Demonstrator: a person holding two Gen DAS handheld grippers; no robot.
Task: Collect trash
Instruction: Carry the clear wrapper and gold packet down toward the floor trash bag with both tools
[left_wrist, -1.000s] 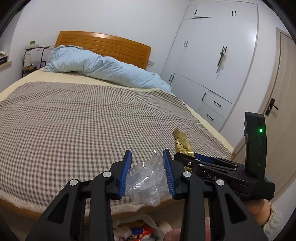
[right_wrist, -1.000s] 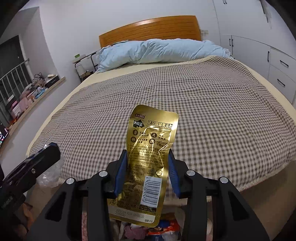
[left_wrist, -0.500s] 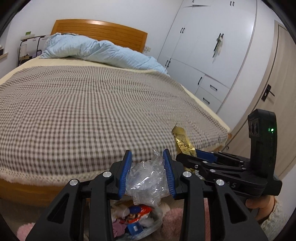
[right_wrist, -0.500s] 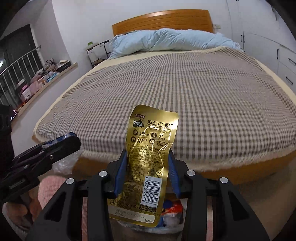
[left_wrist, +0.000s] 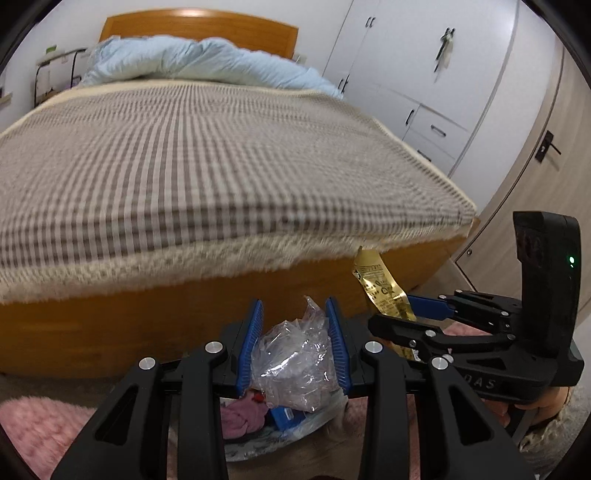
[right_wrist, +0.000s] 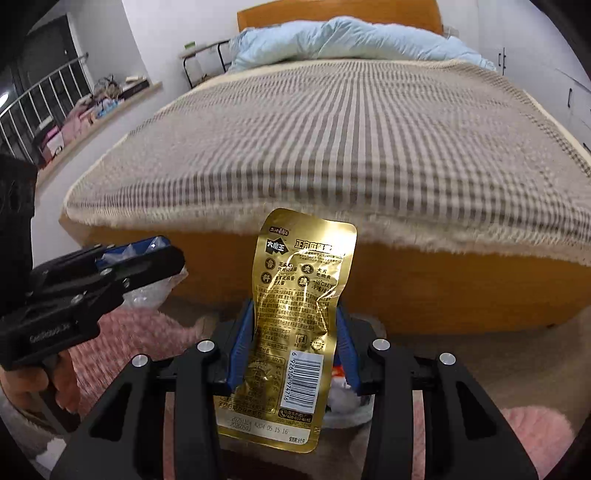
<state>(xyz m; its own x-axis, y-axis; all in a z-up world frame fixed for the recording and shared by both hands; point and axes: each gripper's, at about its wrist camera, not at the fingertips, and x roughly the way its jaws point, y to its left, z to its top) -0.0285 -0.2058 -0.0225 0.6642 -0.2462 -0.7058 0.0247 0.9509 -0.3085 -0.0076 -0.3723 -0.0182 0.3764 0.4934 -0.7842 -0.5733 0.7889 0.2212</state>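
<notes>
Two grippers, each clamped on a piece of trash, at the foot of a bed.

Left wrist view: the left gripper (left_wrist: 294, 343), low centre, pinches crumpled clear plastic (left_wrist: 295, 363) between partly closed blue pads, above a trash bag (left_wrist: 280, 428) at the bottom edge. Right wrist view: the right gripper (right_wrist: 291, 347), low centre, grips an upright gold wrapper (right_wrist: 291, 317) between partly closed pads, before the checked bed cover (right_wrist: 332, 140).

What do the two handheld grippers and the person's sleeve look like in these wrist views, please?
Both the left gripper and right gripper are matte black plastic frames with triangular cut-outs, silver screw heads and ribbed blue pads lining the jaws. An upright black block on the right one shows a green light. A fuzzy cream sleeve cuff appears beneath it.
</notes>
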